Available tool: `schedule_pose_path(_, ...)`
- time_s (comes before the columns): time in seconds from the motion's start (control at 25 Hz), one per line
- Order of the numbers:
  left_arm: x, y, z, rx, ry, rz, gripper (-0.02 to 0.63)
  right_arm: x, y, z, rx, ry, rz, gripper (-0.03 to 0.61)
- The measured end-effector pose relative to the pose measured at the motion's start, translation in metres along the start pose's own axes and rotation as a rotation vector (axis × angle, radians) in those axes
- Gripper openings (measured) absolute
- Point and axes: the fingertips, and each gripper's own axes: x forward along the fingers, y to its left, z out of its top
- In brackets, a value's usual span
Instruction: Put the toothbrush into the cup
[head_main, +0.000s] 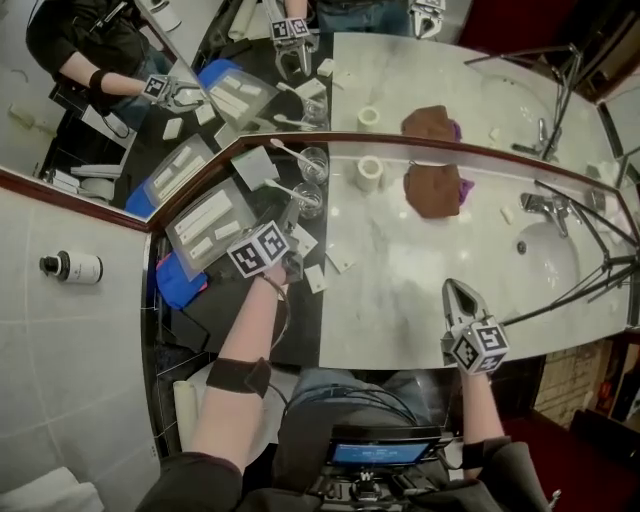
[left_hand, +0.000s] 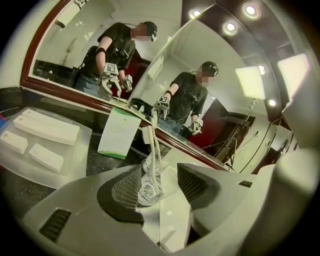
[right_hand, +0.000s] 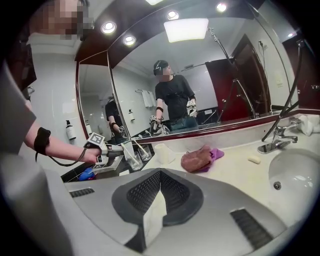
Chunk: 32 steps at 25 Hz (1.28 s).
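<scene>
Left gripper (left_hand: 155, 181) jaws stand wide apart, gripping nothing. The glass cup (left_hand: 149, 186) sits just ahead, with the toothbrush (left_hand: 152, 146) standing inside it, bristles up. Right gripper (right_hand: 156, 197), well right of the cup, is closed and empty. On the green-edged card (left_hand: 119, 132) behind the cup, the print is unreadable.

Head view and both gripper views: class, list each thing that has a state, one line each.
Toothbrush, standing in the near cup, head up.
Left gripper, fingers open, gripping nothing.
Right gripper, fingers shut, empty.
Faucet, no running water visible.
</scene>
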Motion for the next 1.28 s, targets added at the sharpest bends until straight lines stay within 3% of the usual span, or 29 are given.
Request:
schedule_pose_path(0.28,0.024,0.011,0.003,-0.045,0.000,0.004,0.210,-0.005,-0.008,-0.013,0.028,0.017,-0.037,0.011)
schedule_pose_path(0.6,0.040,0.009,0.008,-0.014,0.018,0.002,0.196,-0.009,-0.015,-0.025,0.065,0.030,-0.072,0.011)
schedule_pose_path(0.68,0.043,0.011,0.010,0.005,0.022,0.017,0.173,-0.009,-0.015,-0.026,0.067,0.026,-0.074,0.011)
schedule_pose_path(0.76,0.044,0.014,0.012,0.034,0.025,0.043,0.068,-0.009,-0.016,-0.027,0.068,0.024,-0.077,0.011)
schedule_pose_path(0.84,0.044,0.013,0.013,0.062,0.025,0.053,0.034,-0.010,-0.018,-0.027,0.071,0.023,-0.080,0.011)
schedule_pose_path(1.28,0.033,-0.007,0.028,0.109,-0.020,0.036,0.028,-0.012,-0.017,-0.028,0.083,0.015,-0.067,0.011)
